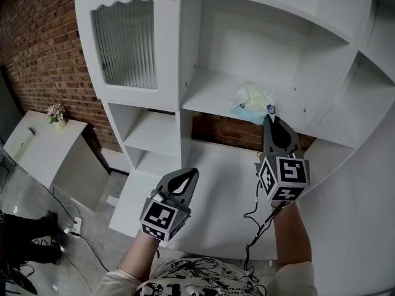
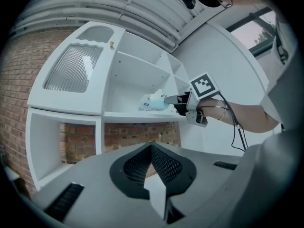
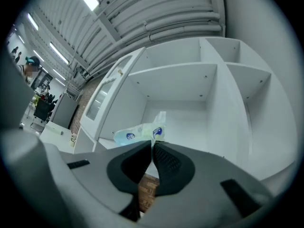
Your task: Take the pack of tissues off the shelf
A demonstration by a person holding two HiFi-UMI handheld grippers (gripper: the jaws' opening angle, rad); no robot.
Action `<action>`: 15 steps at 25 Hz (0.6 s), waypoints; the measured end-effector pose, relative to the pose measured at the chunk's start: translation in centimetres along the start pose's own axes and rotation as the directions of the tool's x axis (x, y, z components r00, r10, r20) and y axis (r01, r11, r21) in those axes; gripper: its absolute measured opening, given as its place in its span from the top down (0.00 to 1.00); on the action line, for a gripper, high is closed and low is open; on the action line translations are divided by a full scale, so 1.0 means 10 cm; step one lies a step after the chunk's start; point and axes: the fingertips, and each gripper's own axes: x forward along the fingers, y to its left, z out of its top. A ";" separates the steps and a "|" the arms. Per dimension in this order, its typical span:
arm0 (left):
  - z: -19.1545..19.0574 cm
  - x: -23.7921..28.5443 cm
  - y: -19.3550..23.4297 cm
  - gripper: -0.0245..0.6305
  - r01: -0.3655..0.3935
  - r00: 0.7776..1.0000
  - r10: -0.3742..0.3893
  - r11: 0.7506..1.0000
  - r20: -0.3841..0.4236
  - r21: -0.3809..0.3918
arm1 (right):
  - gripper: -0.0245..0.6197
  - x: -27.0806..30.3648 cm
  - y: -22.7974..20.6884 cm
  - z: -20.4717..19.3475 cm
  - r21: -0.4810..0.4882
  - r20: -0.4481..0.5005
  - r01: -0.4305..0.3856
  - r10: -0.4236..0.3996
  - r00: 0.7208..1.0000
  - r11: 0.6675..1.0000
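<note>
Tissues [image 1: 250, 98] lie on shelf [image 1: 210, 97], ribbed cabinet door [image 1: 126, 42] to their left.

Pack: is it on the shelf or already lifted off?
On the shelf. In the left gripper view the pack lies on the shelf board, and the right gripper is shut on its near edge.

A pack of tissues [image 1: 252, 101] lies on the middle shelf [image 1: 210, 100] of a shelving unit [image 1: 185, 54], near the shelf's front edge and right of a cabinet door [image 1: 126, 42]. The right hand-held gripper [image 1: 270, 117] reaches up from below and in front, its jaws pinched on the pack's near corner. The left hand-held gripper [image 1: 191, 172] hangs lower and to the left, before the compartments under the door. A brick wall [image 1: 43, 48] stands behind the unit. At far left, a flower pot [image 1: 57, 114] sits on a low counter [image 1: 37, 147].
</note>
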 end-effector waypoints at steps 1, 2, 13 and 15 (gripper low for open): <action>0.00 -0.01 0.00 0.95 0.000 1.000 0.000 1.000 0.000 -0.004 | 0.94 -0.08 0.04 0.00 0.002 0.005 -0.007 0.007 1.000 1.000; 0.00 -0.02 -0.01 0.95 0.000 1.000 0.000 1.000 0.001 -0.009 | 0.94 -0.16 0.09 -0.01 0.005 0.008 -0.014 0.014 1.000 1.000; -0.10 -0.22 -0.12 0.95 0.003 1.000 -0.003 0.999 -0.019 -0.032 | 0.94 -0.86 0.64 -0.67 0.053 -0.069 -0.071 0.075 0.995 0.996; -0.12 -0.25 -0.15 0.95 0.006 1.000 -0.007 0.999 -0.021 -0.032 | 0.94 -0.97 0.72 -0.87 0.070 -0.091 -0.074 0.080 0.993 0.995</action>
